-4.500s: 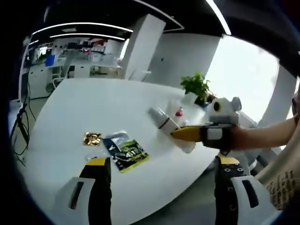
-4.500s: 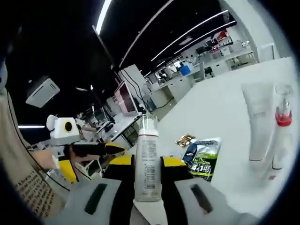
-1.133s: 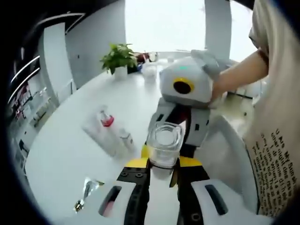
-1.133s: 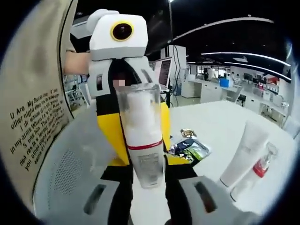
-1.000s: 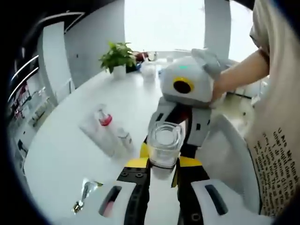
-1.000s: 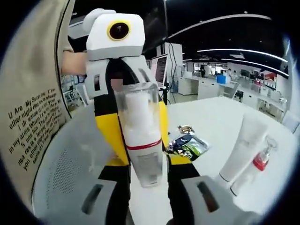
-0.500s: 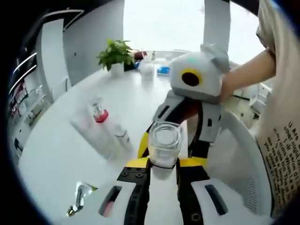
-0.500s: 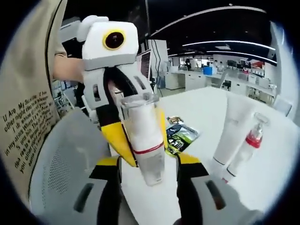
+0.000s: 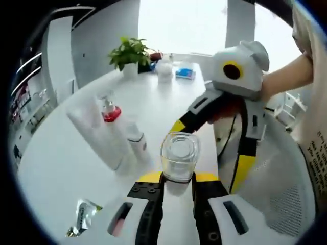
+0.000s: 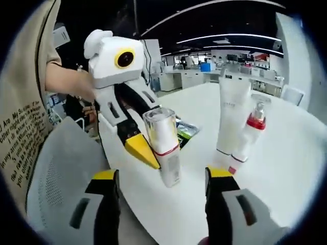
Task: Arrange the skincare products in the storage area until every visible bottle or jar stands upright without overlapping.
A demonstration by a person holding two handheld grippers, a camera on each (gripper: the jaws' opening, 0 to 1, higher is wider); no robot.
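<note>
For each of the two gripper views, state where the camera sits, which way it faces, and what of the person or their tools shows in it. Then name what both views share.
Left gripper view: rides the left gripper, facing across the white table toward the potted plant; the right gripper and a forearm enter.
Right gripper view: rides the right gripper, jaws apart, facing the office; the left gripper and a shirt show.
Shared: the capped bottle, white tube, pump bottle.
</note>
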